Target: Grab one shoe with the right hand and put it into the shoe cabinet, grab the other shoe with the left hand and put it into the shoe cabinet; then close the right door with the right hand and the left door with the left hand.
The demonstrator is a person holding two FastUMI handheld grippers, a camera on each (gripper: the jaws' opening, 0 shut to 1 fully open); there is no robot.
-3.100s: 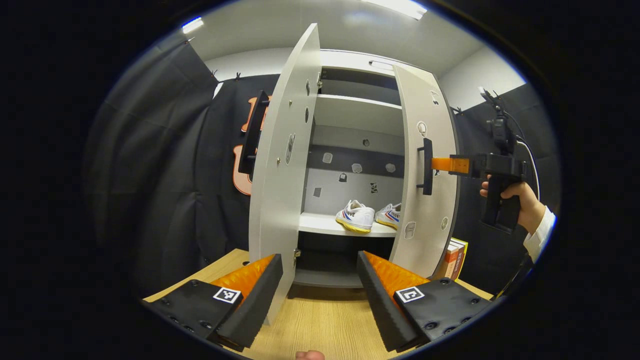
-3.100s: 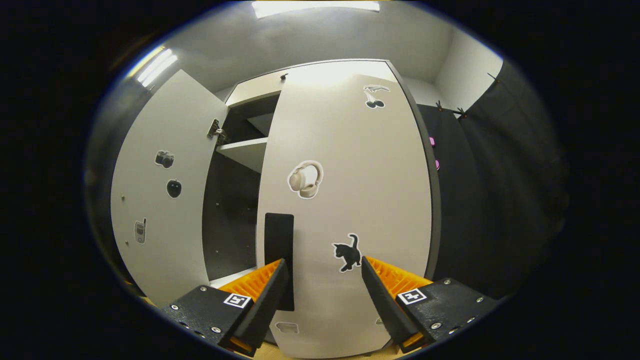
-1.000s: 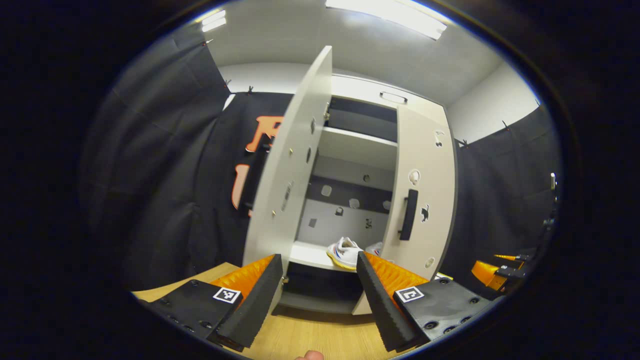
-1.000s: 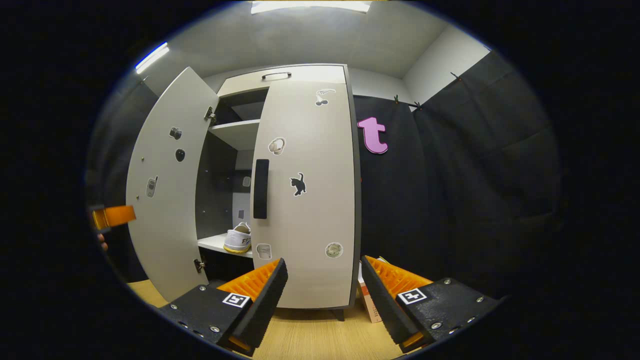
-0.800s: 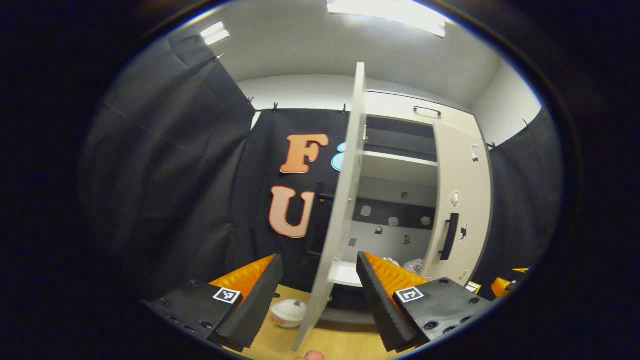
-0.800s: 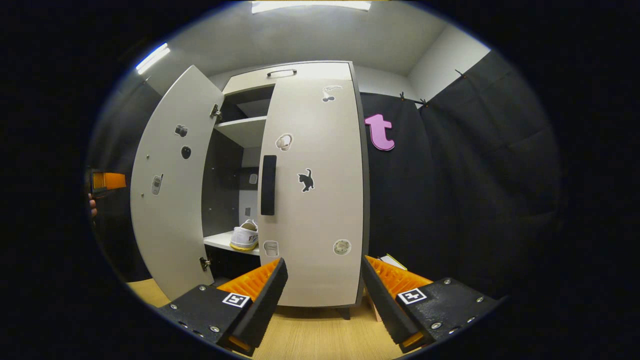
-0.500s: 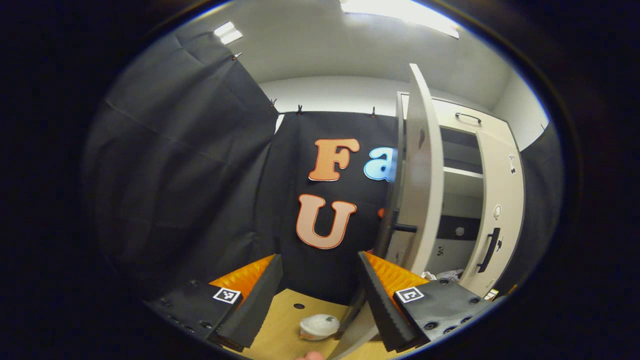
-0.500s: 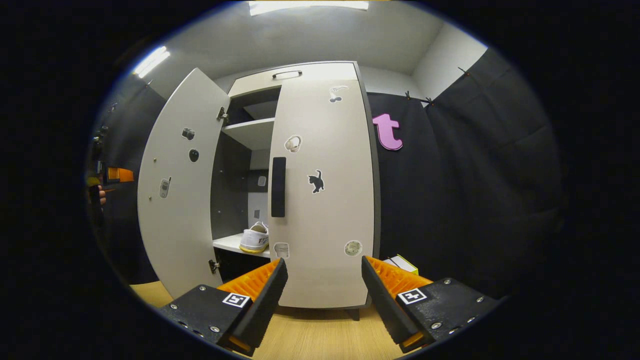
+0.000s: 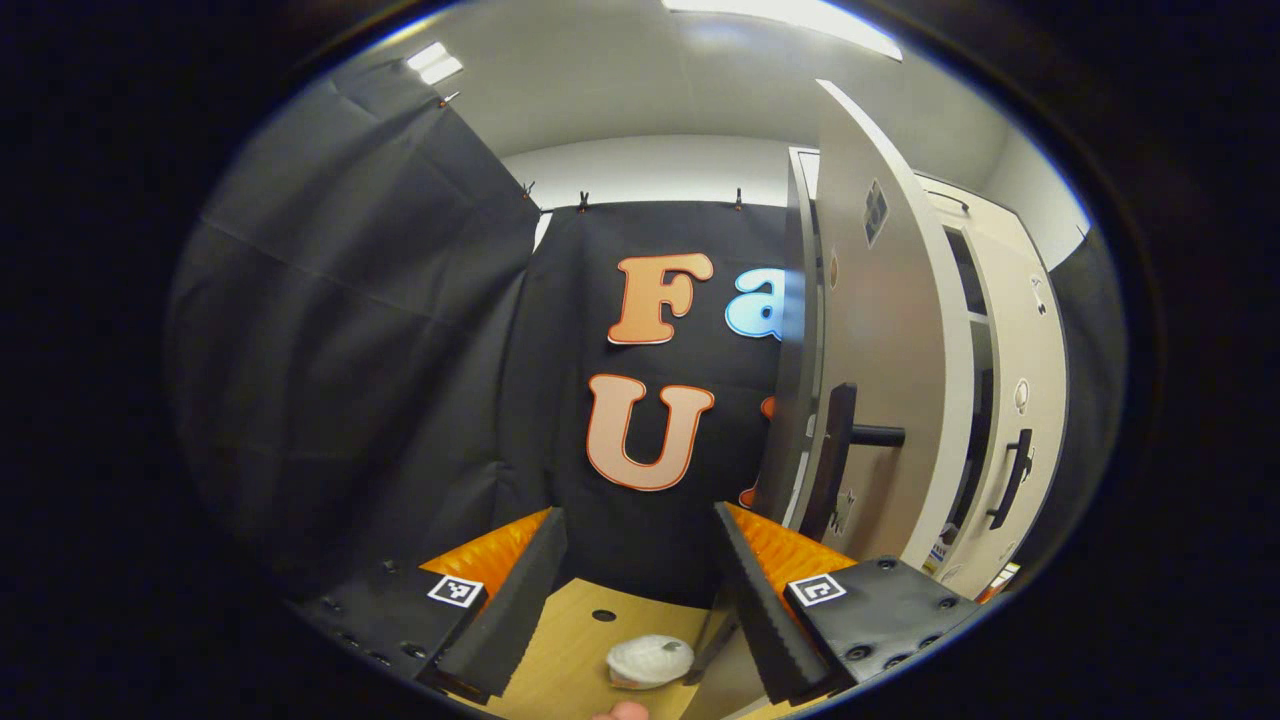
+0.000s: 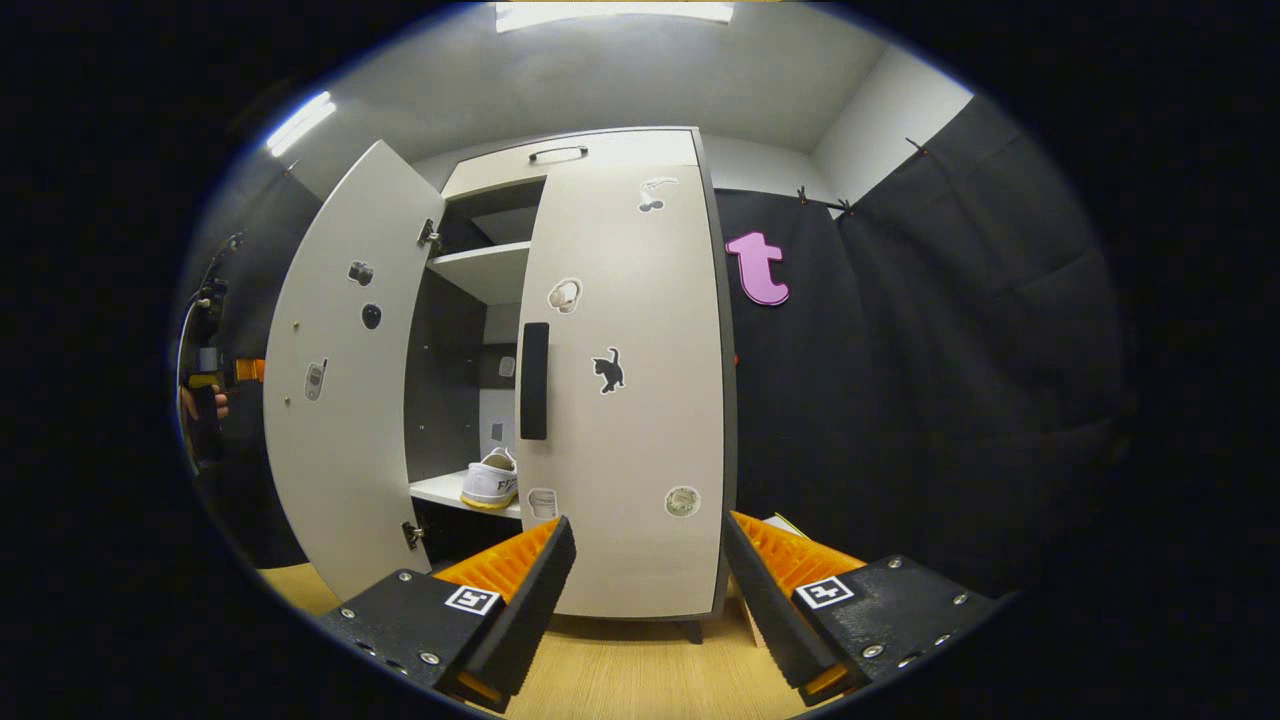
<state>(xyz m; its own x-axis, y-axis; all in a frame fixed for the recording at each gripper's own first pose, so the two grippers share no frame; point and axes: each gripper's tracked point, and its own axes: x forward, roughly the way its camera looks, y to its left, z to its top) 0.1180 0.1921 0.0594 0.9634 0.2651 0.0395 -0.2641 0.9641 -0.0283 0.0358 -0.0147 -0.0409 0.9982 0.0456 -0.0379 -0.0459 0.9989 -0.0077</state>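
Shoe (image 10: 490,480) sits on the lower shelf inside the cabinet (image 10: 560,160), seen through the gap between the two doors in the right gripper view; a second shoe cannot be made out there.

Left gripper (image 9: 635,590) is held level and aimed past the outer face of the left door (image 9: 880,340), jaws apart with nothing between them. Just below and between its fingers lies a small white lidded cup (image 9: 648,660) on the wooden table (image 9: 570,640). A fingertip of the holding hand pokes up at the bottom edge. Farther on, the left door's handle (image 9: 835,460) stands out dark from the panel, just right of the right finger (touching or not, I cannot tell). Beyond the door's edge is the right door (image 9: 1030,400), flat against the cabinet front, with its own handle (image 9: 1010,480).

Right gripper (image 10: 645,590) is also held level, fingers spread and empty, facing the cabinet front from well back. In this view the right door (image 10: 630,400) is closed and carries stickers (a cat among them) beside its handle (image 10: 534,380). The left door (image 10: 340,400) stands wide open, its inner face and hinges showing. Far off at the left edge, behind that door, a hand (image 10: 200,400) grips the other device.
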